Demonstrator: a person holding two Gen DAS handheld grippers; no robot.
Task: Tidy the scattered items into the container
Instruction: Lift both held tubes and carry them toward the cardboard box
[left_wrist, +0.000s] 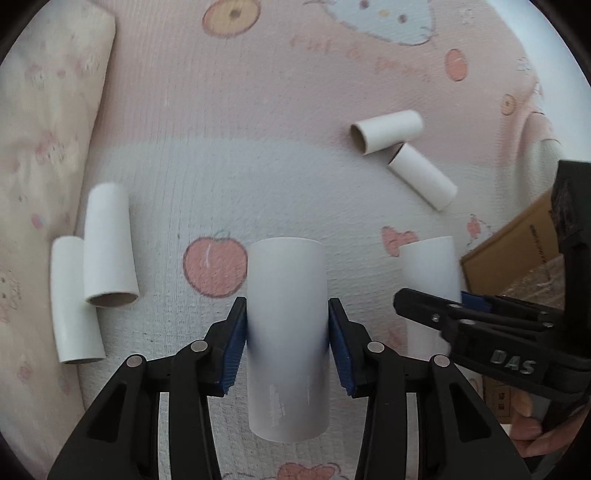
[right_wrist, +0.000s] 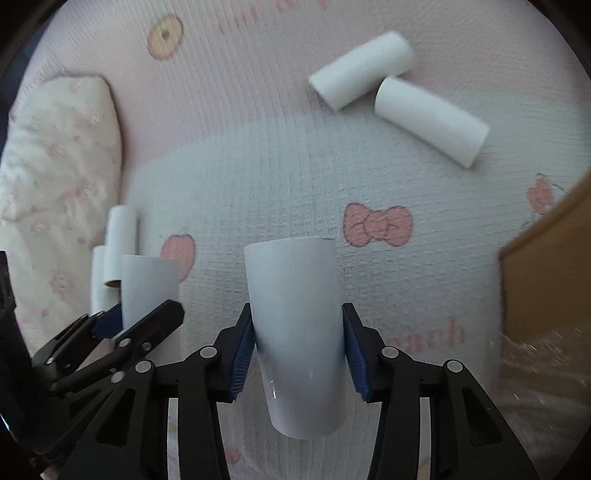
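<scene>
My left gripper (left_wrist: 287, 332) is shut on a white cardboard tube (left_wrist: 286, 295), held above the bedsheet. My right gripper (right_wrist: 298, 336) is shut on another white tube (right_wrist: 295, 314). In the left wrist view the right gripper (left_wrist: 458, 302) and its tube (left_wrist: 430, 266) show at the right, near the brown cardboard box (left_wrist: 517, 254). Two tubes (left_wrist: 107, 251) lie at the left and two more (left_wrist: 388, 131) at the upper right. In the right wrist view the left gripper (right_wrist: 122, 325) with its tube (right_wrist: 149, 288) is at the lower left, and the box (right_wrist: 546, 269) is at the right.
A cream floral pillow (left_wrist: 44, 122) lies along the left; it also shows in the right wrist view (right_wrist: 55, 166). The pink and white printed sheet (right_wrist: 295, 166) covers the surface. Clear bubble wrap (right_wrist: 543, 373) lies by the box. A hand (left_wrist: 535, 428) holds the right gripper.
</scene>
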